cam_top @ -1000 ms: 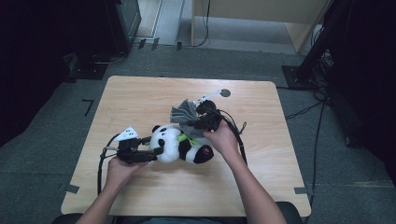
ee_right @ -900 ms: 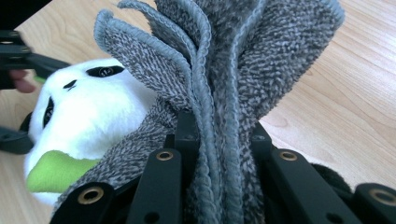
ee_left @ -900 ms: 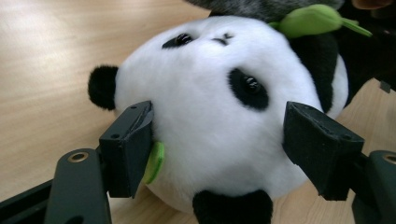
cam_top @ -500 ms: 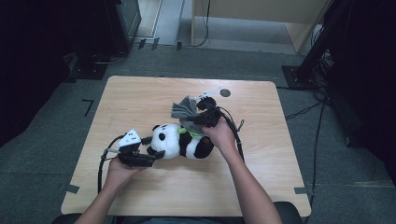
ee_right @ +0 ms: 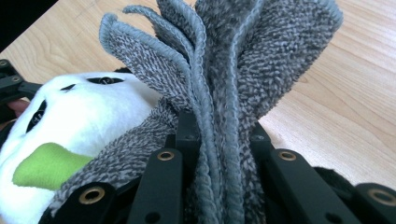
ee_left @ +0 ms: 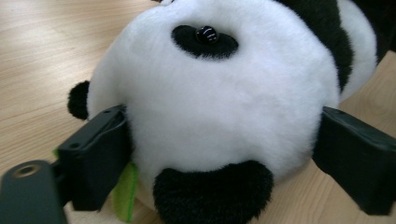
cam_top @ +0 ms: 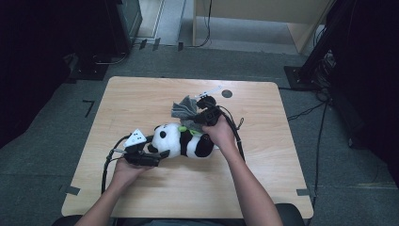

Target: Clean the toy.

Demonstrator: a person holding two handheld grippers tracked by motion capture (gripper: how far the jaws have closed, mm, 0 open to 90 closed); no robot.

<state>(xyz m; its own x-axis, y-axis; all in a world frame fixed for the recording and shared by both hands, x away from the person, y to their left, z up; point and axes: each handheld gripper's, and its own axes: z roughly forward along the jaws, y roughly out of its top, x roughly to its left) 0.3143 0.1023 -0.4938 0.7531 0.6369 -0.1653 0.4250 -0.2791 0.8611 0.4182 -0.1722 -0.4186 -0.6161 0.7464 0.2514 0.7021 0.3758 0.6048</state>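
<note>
Tabletop (cam_top: 141,99), pale wood: a plush panda (cam_top: 181,140) lies on its side near the middle, head toward the left gripper (cam_top: 157,151), whose jaws have just been opening and now flank the head, left one touching the fur, right one apart. At the panda's far side the right gripper (cam_top: 195,114) is clamped on a bunched grey towel (ee_right: 224,79), folds fanning above the jaws. Both look light, soft, squashy; probably best pinched deep on head or gathered folds.
</note>
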